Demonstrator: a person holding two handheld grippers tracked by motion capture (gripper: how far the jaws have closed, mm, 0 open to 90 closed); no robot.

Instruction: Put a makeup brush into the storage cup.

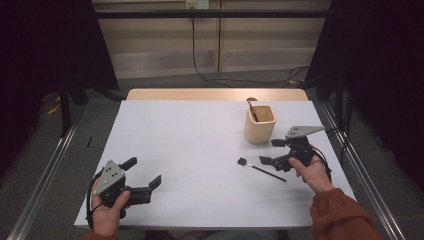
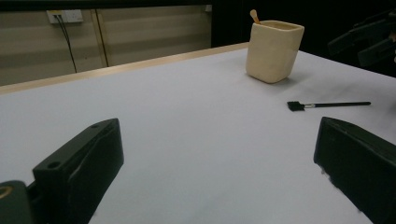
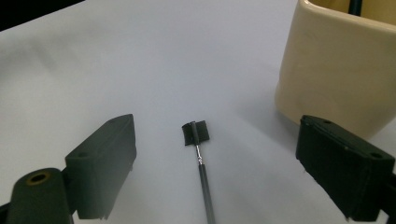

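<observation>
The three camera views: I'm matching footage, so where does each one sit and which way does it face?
High view: above the person's side, looking forward and down on the table; both forearms, left gripper and right gripper show.
Left gripper view: rides on the left gripper, facing across the table; its open jaws show.
Right gripper view: on the right gripper, looking down; its open jaws flank the brush.
All share the brush and cup.
</observation>
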